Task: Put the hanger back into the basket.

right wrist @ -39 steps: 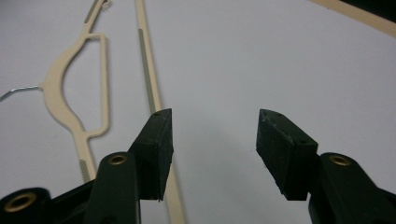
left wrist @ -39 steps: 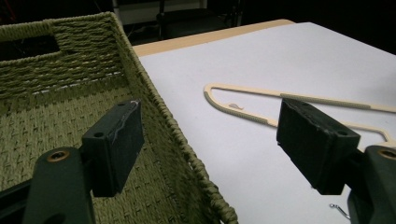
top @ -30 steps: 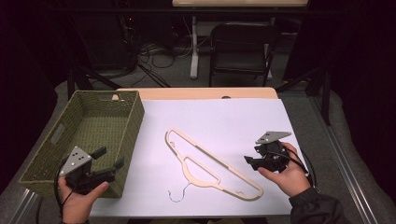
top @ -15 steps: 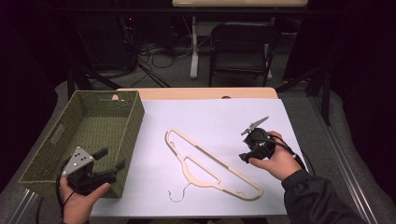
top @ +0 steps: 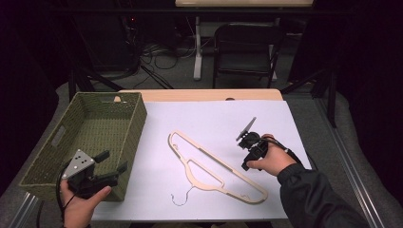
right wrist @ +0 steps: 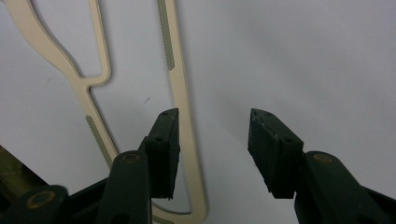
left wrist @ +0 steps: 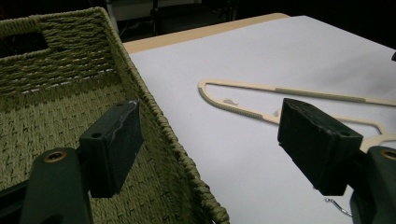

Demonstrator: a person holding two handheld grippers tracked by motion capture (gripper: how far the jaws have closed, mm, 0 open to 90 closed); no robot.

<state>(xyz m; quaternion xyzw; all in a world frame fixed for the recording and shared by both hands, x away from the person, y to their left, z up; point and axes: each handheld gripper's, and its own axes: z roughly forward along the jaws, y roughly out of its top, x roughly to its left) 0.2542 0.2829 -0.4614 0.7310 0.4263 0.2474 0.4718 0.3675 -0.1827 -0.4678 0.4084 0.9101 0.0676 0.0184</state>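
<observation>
- Your right gripper sits right of centre in the high view, tipped down toward the white sheet, jaws apart and holding nothing.
- The hanger lies flat on the sheet, centre of the high view. Its long axis runs from upper left to lower right of that frame, with the wire hook curling off toward the bottom edge.
- Key relation: the hanger lies to the left of and just below your right gripper in the high view. In the right gripper view, the long straight bar runs up the frame from bottom centre and passes just beside the inner face of the left-hand jaw; the right-hand jaw is over bare sheet. My judgement: a small shift across would put the bar between the pads before closing.
- Your right hand is clearly the nearer one to the hanger.
- Your left gripper is at lower left of the high view, at the near corner of the basket, well apart from the hanger. Jaws wide apart, empty. In the left gripper view, one pad sits over the basket's woven wall, the other over the sheet, with the hanger beyond.
- Counts: one hanger, one basket, one sheet, two grippers.
- The basket's inside looks empty as far as the high view shows.
</observation>
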